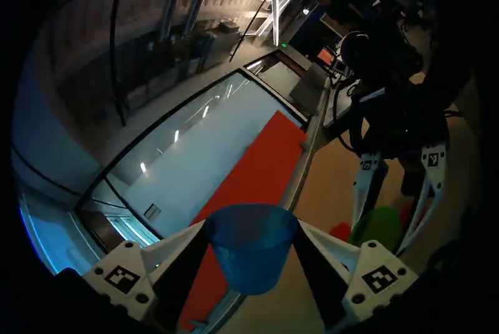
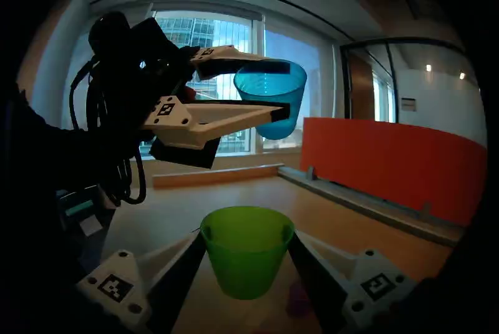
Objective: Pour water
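Note:
A translucent blue cup (image 1: 251, 253) sits between the white fingers of my left gripper (image 1: 252, 234), which is shut on it. In the right gripper view the same blue cup (image 2: 271, 97) hangs high over the table with its rim up, and the left gripper (image 2: 284, 91) is rolled so one finger lies above the other. My right gripper (image 2: 247, 237) is shut on a green cup (image 2: 246, 253), low over the wooden table (image 2: 187, 209) and below the blue cup. From the left gripper view, the green cup (image 1: 377, 227) shows between the right gripper's fingers (image 1: 379, 237). I cannot make out any water.
An orange divider panel (image 2: 399, 166) runs along the table's far edge, with large windows (image 2: 206, 53) behind. A dark sleeve and cables (image 2: 118, 116) hold the left gripper. A small purple object (image 2: 299, 303) lies on the table by the green cup.

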Demonstrator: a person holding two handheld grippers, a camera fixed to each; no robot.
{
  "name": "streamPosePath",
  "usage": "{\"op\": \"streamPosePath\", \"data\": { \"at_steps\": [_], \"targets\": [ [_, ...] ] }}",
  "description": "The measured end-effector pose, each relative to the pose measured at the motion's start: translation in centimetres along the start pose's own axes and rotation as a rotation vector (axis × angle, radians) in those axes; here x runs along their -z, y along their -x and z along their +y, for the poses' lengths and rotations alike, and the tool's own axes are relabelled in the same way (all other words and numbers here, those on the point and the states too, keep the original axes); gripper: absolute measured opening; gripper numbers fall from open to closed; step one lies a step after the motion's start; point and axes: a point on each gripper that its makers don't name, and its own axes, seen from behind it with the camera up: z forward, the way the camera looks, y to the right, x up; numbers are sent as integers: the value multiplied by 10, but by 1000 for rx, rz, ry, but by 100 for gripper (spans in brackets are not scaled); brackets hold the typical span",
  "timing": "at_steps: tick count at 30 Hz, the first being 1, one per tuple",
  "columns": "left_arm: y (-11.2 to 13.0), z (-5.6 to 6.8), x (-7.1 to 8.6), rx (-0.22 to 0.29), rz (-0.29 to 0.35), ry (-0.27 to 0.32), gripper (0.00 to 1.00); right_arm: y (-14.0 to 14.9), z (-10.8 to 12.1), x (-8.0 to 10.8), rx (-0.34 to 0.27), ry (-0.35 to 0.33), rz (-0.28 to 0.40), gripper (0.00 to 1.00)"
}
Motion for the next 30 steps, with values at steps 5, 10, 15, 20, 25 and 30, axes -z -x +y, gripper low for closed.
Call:
{"op": "streamPosePath", "data": {
  "at_steps": [5, 10, 15, 20, 25, 30],
  "targets": [
    [-3, -2, -1, -33, 3, -9, 88, -2, 1, -1, 1, 0, 3, 91],
    [-7, -4, 0, -64, 5, -13, 88, -2, 1, -1, 1, -1, 5, 91],
    [-9, -7, 0, -93, 5, -19, 88, -3, 2, -1, 1, -1, 7, 91],
    [-8, -5, -1, -121, 3, -19, 88, -4, 3, -1, 0, 1, 11, 91],
    [-9, -3, -2, -145, 2, -18, 88, -5, 4, -1, -1, 3, 14, 91],
    [-13, -2, -2, -165, 8, -18, 88, -4, 6, -1, -3, 7, 16, 91]
  ]
}}
